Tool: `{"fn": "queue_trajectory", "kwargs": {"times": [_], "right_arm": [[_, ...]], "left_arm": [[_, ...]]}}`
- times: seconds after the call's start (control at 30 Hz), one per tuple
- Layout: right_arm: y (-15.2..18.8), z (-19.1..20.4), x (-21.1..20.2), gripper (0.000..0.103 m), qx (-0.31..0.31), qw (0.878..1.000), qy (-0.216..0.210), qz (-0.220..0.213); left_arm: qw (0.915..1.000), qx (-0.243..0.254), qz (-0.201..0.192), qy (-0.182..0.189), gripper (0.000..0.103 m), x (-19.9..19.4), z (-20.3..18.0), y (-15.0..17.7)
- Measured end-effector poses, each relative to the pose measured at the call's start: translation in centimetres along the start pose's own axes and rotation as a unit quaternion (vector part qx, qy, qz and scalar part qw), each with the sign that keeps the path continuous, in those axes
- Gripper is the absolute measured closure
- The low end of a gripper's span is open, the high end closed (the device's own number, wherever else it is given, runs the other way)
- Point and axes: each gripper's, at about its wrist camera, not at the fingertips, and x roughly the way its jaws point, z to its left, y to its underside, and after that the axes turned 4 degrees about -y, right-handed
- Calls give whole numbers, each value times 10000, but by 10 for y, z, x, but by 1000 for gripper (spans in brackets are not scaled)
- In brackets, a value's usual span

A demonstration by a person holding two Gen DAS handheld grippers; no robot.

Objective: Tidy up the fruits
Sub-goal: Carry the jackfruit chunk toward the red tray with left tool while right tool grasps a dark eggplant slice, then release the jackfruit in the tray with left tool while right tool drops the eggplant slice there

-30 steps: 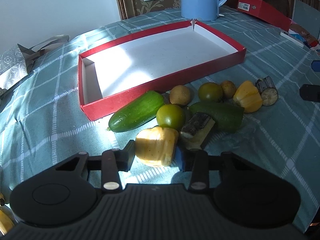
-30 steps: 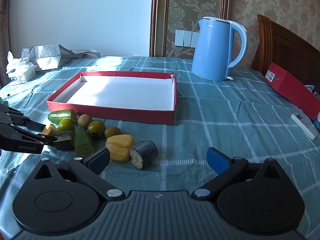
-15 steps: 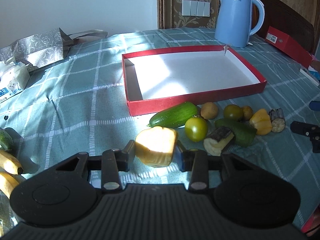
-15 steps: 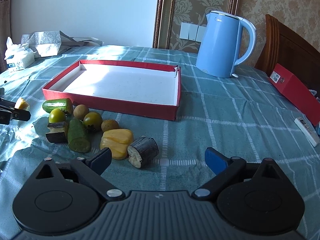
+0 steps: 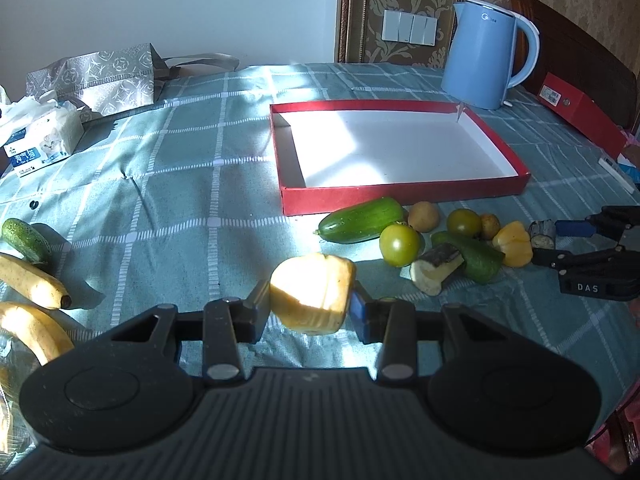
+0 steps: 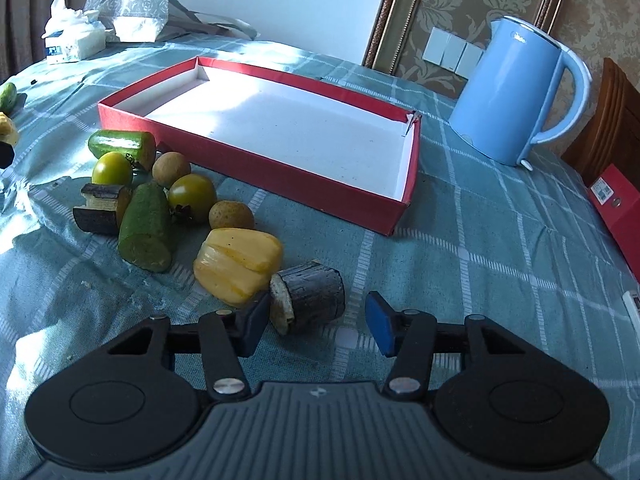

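Left gripper (image 5: 312,308) pinches a yellow fruit chunk (image 5: 313,293) above the tablecloth (image 5: 180,200), red tray (image 5: 400,196) at 1 o'clock. Right gripper (image 6: 316,322), jaws just closing, brackets a dark stalk piece (image 6: 310,298); left pad touching, right pad apart. Other produce at 10 o'clock.

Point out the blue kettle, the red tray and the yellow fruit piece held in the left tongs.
blue kettle (image 5: 480,56), left wrist view, middle of its body.
red tray (image 6: 256,164), right wrist view, near outer wall.
yellow fruit piece (image 5: 312,292), left wrist view, its sunlit front face.
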Motion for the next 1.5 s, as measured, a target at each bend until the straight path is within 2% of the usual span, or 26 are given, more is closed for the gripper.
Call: {"fn": "queue_trajectory", "kwargs": {"times": [0.07,0.23,0.47,0.67,0.8,1.2,1.5], "right_arm": [[0,-1,2,65,-144,9998,-161,-14],[2,2,2,66,-521,9984,-122,-178],[4,-7,-26,66,101,9988,99,-463],[9,-10,-40,66,658,9970,71,-396],[11,-11,-49,66,771,9964,35,-337],[7,-32,-61,66,968,9946,196,-332],[3,-48,-48,66,1021,9943,227,-204]], "left_arm": [[10000,-21,20,-5,66,0,-1,1],[9999,-114,51,15,65,-1,-1,1],[9991,-406,16,115,65,-2,2,-6],[9990,-438,-2,113,65,3,-3,-19],[9990,-417,-58,155,65,13,-10,-34],[9993,-260,-191,204,65,68,-38,-100],[9994,-311,-128,-64,65,124,-45,-130]]}}
